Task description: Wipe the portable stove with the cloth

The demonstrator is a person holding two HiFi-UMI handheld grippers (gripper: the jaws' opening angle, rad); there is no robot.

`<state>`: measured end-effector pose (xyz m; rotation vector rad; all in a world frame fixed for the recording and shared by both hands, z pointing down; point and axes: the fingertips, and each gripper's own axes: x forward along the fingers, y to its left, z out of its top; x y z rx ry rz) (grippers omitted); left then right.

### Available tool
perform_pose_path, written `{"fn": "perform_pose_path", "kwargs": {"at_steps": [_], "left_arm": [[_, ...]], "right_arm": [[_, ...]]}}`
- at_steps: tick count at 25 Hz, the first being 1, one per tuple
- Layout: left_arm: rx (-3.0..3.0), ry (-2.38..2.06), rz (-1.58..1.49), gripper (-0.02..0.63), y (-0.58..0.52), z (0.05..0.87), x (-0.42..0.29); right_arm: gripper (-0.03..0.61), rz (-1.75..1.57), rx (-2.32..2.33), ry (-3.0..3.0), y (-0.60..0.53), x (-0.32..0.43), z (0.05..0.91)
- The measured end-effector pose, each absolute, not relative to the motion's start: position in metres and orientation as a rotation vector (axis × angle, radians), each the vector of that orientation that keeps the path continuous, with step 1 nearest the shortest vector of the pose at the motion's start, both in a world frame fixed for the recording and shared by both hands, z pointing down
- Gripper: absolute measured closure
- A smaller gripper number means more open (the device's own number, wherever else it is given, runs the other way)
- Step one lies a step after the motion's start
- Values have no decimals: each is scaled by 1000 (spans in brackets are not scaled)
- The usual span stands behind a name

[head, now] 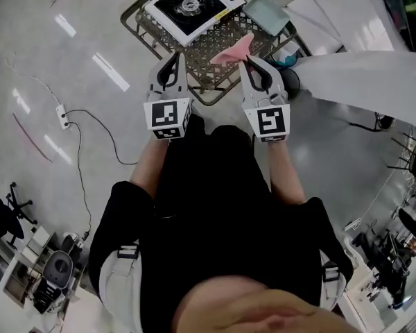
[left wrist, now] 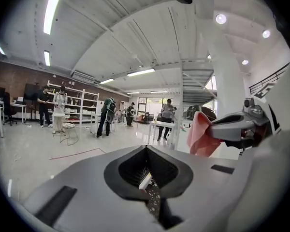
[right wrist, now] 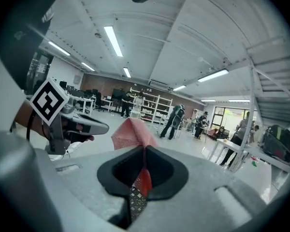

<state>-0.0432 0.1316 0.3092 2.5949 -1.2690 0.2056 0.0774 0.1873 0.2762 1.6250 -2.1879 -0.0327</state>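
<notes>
Right gripper (right wrist: 144, 149) jaws are clamped on the pink cloth (right wrist: 131, 133), which sticks out past the tips. Left gripper (left wrist: 146, 149) jaws are closed together with nothing in them. Only the head view shows the portable stove (head: 193, 4), on a wire rack (head: 209, 55) just beyond both grippers, cloth near its near-right corner. The gripper views face the hall: people (left wrist: 105, 118), shelving (right wrist: 152, 108).

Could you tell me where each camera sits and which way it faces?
Head view: on the person's head, facing down at the stove; left gripper, right gripper, forearms, torso show.
Left gripper view: on the left gripper, along its shut jaws into the hall.
Right gripper view: on the right gripper, along jaws shut on the cloth.
All show the cloth.
</notes>
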Motion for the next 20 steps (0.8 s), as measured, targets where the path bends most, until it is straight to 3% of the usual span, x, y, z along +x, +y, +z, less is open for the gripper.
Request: {"fn": "perform_pose_path", "kwargs": {"at_steps": [20], "left_arm": [[2061, -1747, 382, 615, 28, 394, -45]], "right_arm": [[558, 108, 931, -2502, 3, 96, 384]]}}
